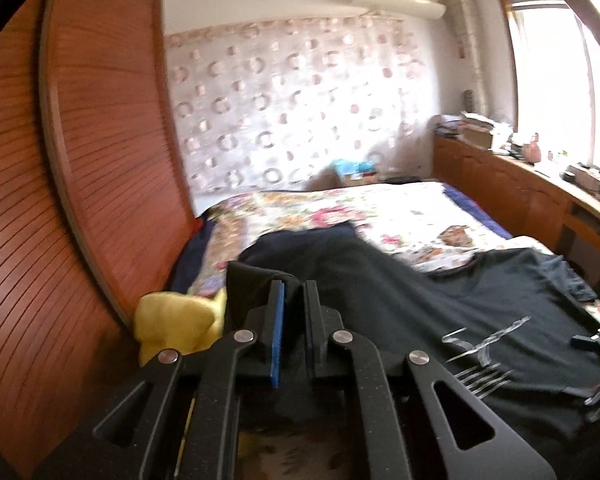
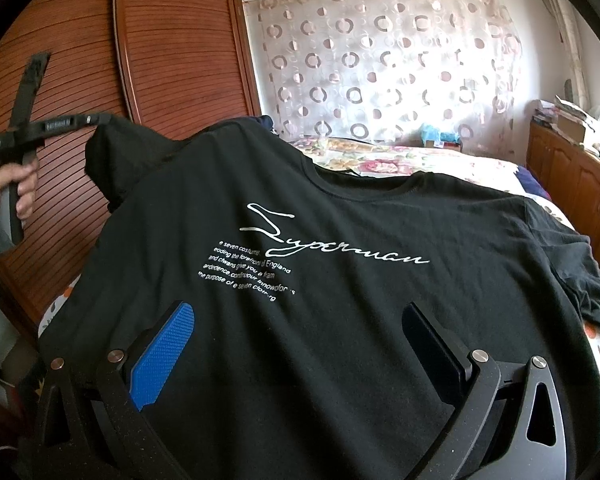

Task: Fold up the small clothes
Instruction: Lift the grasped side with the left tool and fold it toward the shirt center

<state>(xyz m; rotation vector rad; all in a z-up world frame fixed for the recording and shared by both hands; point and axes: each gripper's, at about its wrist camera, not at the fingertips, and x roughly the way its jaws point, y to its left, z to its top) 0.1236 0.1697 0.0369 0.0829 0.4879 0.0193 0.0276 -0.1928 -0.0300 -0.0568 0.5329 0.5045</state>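
A black T-shirt [image 2: 340, 240] lies front-up on a flowered bedspread [image 2: 440, 160], collar toward the far side, with white script lettering and small lines of print across its chest. Its right sleeve [image 2: 580, 280] lies spread flat, while its left sleeve [image 2: 112, 160] is lifted off the bed and bunched.

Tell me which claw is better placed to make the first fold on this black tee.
Left, probably. The left claw is shut on the tee's sleeve and holds it raised off the bed, ready to swing across. The right claw is open over the hem, holding nothing.
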